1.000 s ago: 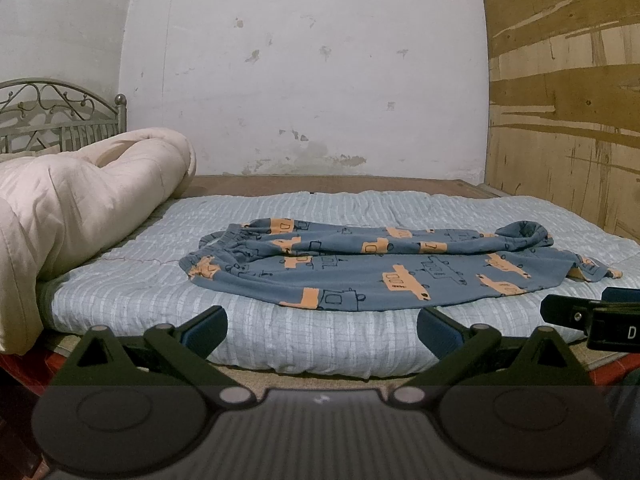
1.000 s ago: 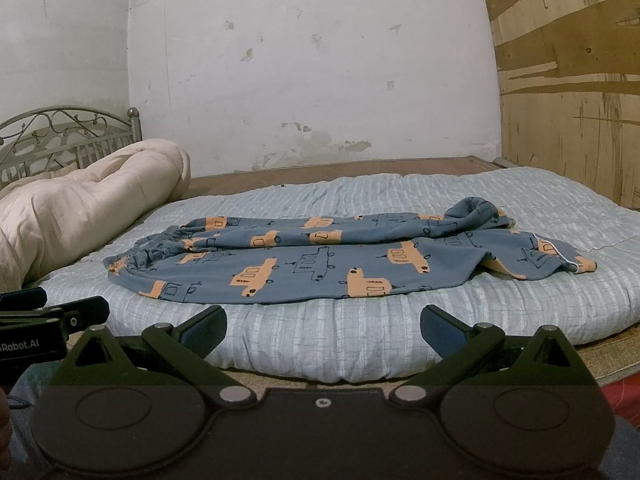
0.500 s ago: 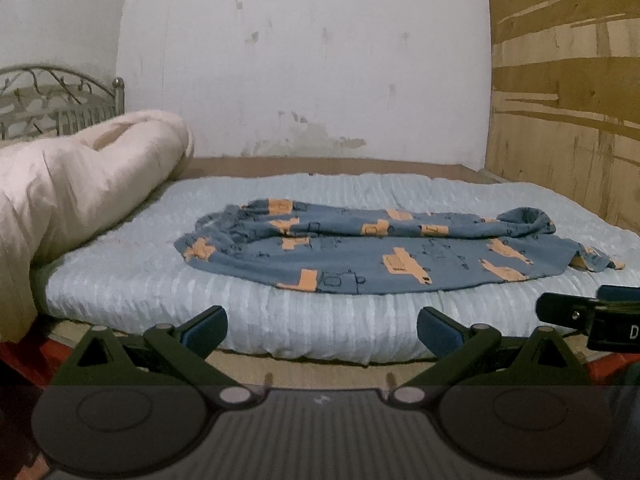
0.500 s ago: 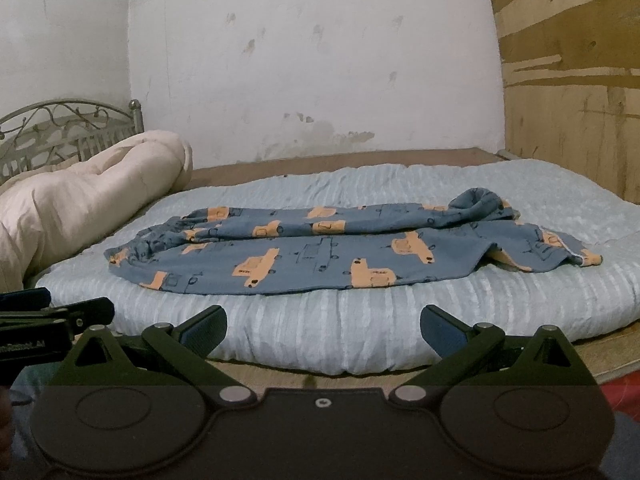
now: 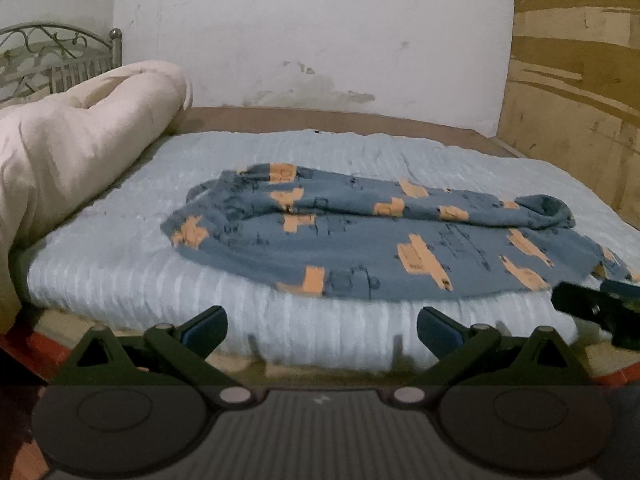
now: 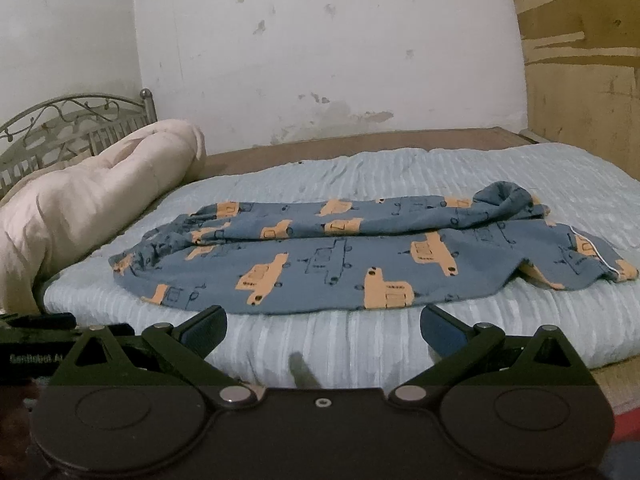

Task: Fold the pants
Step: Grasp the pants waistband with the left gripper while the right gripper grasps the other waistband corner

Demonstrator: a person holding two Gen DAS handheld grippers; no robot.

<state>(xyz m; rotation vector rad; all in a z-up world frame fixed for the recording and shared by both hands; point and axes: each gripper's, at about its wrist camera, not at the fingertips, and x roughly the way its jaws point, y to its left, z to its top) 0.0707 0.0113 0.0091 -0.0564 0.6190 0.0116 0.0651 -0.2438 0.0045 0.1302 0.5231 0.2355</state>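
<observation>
Pants [image 5: 384,240] – blue-grey, printed with orange trucks – lie spread and rumpled across the middle of both frames, on a pale blue ribbed mattress cover [image 5: 120,272]. Waistband end, gathered, toward centre-left; leg ends toward the right, one leg bunched into a raised hump at centre-right [image 6: 506,196]. Near hem of the fabric runs close to the front edge of the mattress.

Left gripper [image 5: 322,328]: bottom centre of its own frame, jaws spread wide, nothing between the blue pads [image 5: 208,324]. It sits in front of the mattress edge, not touching the cloth. In the right wrist view its side shows at lower left [image 6: 36,344].

Right gripper [image 6: 323,327]: bottom centre of its frame, jaws likewise wide apart and empty – short of the pants' near hem. Its tip shows at the right edge of the left wrist view [image 5: 596,308], just beside the leg end.

Cream rolled comforter [image 6: 92,196] at left of frame, along the mattress side. Metal scrollwork headboard [image 6: 72,120] behind it, upper left. White stained wall [image 6: 320,60] at the back; wooden panel [image 6: 584,60] at upper right.
</observation>
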